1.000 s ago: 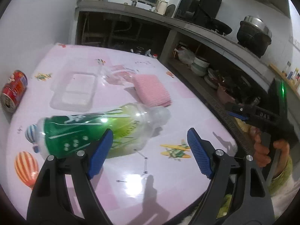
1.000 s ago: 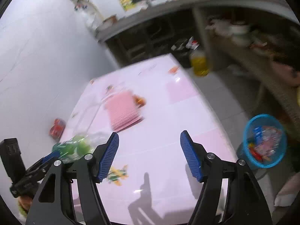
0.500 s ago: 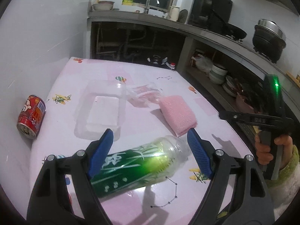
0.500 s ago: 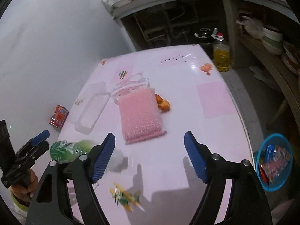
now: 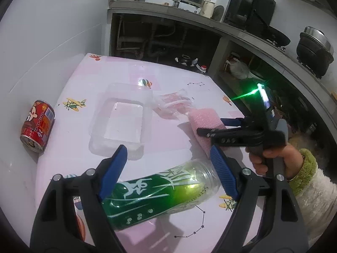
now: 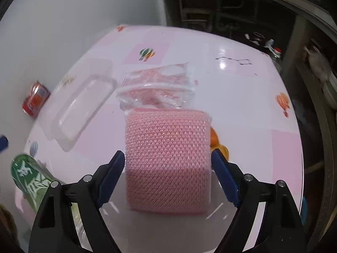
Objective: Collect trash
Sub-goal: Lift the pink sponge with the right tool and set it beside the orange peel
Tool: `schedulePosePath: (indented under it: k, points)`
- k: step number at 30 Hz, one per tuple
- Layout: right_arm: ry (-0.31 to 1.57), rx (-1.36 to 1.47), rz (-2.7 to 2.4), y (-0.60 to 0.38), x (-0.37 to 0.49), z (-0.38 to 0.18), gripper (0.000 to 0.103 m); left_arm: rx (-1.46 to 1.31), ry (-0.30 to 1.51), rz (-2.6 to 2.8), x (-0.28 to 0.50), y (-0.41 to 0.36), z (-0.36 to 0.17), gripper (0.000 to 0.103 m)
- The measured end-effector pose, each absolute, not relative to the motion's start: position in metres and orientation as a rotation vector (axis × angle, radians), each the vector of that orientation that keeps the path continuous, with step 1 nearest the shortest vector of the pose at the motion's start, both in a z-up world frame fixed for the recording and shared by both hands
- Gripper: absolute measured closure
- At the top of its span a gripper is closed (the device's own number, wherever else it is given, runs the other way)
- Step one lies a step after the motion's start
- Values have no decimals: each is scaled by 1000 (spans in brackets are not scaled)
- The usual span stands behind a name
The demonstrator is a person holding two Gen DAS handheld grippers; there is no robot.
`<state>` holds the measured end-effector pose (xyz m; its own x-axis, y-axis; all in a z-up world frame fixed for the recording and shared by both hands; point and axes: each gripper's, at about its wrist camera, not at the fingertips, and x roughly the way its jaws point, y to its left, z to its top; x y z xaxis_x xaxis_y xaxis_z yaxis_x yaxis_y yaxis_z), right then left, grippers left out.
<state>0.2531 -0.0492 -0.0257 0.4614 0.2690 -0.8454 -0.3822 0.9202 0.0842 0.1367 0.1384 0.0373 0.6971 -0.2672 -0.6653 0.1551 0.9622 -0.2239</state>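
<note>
Straddling a pink mesh sponge (image 6: 168, 160) at frame centre, the right gripper (image 6: 166, 166) is seen spread wide, its jaws having just been opening; the sponge lies between the pads, contact not discernible. The left gripper (image 5: 168, 168) is held wide apart above a green bottle (image 5: 160, 194) lying on the pink table (image 5: 172, 80), nothing gripped. A clear tray (image 5: 122, 124) and red can (image 5: 38, 126) are noted at left.

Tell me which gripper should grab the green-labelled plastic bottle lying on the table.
Left. The left gripper stands open directly over the green-labelled plastic bottle, while the right gripper, jaws just opened wider, straddles the pink mesh sponge.
</note>
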Motion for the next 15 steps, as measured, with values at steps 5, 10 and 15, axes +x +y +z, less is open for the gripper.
schedulePosePath:
  k: [5, 10, 15]
  points:
    - [1012, -210, 387, -39, 253, -33, 23, -173, 776, -233, 144, 136, 39, 26]
    - [998, -193, 396, -49, 248, -26, 24, -166, 777, -237, 147, 130, 43, 26]
    - [968, -83, 420, -82, 230, -9, 24, -167, 781, -264, 155, 119, 47, 26]
